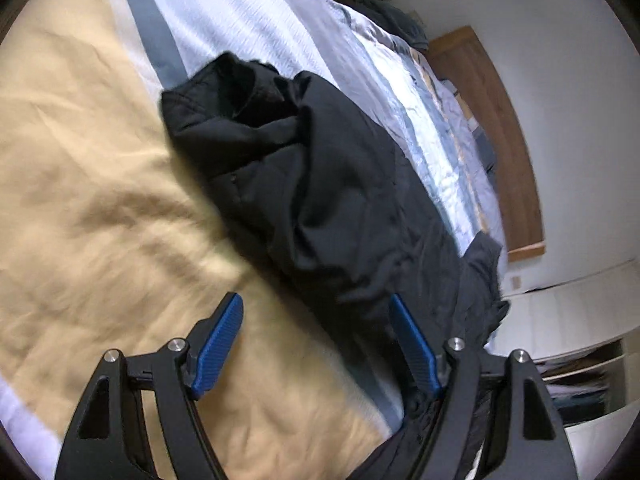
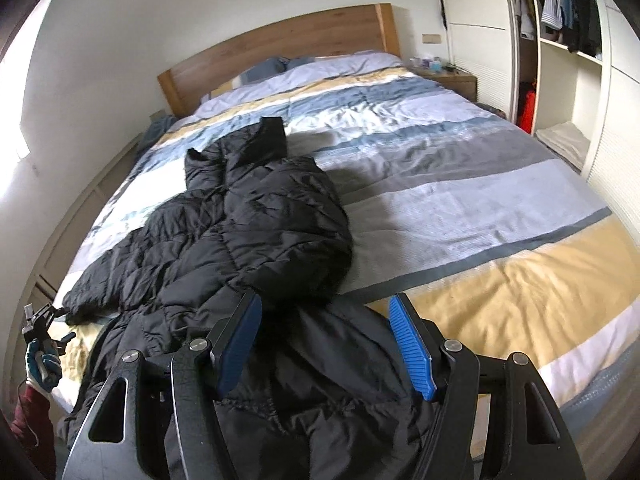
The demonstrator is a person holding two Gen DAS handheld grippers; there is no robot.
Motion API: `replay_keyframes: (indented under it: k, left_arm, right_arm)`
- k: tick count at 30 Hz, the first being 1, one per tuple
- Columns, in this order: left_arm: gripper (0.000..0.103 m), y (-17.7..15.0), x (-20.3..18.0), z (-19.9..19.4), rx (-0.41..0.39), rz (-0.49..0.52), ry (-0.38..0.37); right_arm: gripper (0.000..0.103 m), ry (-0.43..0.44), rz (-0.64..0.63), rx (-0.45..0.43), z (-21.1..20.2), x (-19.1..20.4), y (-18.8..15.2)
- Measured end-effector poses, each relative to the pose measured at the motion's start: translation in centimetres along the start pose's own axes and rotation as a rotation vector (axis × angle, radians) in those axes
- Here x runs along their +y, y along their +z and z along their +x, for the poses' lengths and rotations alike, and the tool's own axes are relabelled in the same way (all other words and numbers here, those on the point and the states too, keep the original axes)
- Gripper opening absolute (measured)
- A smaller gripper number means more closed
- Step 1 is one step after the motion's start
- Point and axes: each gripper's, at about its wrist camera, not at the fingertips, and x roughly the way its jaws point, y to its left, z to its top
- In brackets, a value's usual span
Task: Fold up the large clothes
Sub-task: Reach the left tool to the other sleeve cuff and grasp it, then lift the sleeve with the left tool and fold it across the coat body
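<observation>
Broadly, the bed (image 2: 460,200) fills both views, its cover striped in pale blue, grey, white and mustard, the weave lightly creased, with a wooden headboard (image 2: 280,44) at the far end. Across the near left part lies the black puffer jacket (image 2: 256,232), quilted, slick and rumpled. Its long axis runs from the foot of the bed up toward the headboard, bunched narrow at the far end, and its near end spills under the right gripper (image 2: 326,344). That gripper hangs directly above the near end, jaws standing wide and empty, so I judge it the nearer tool. Beside the jacket's left edge, the left gripper (image 1: 316,344) also gapes wide, gripping nothing, its blue ribbed pads (image 1: 216,348) over mustard cloth.
</observation>
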Motion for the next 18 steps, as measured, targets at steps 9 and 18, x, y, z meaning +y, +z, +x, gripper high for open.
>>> replay_keyframes:
  k: [9,18]
  left_arm:
    - [0.072,4.3,1.0,2.0,-0.068,-0.115,-0.073]
    - [0.021,5.3,2.4,2.0,-0.097,-0.188,-0.149]
  right_arm:
    - [0.066,-0.013,-0.043,0.031,1.6,1.7,0.5]
    - [0.066,-0.017,-0.046,0.022,1.6,1.8,0.5]
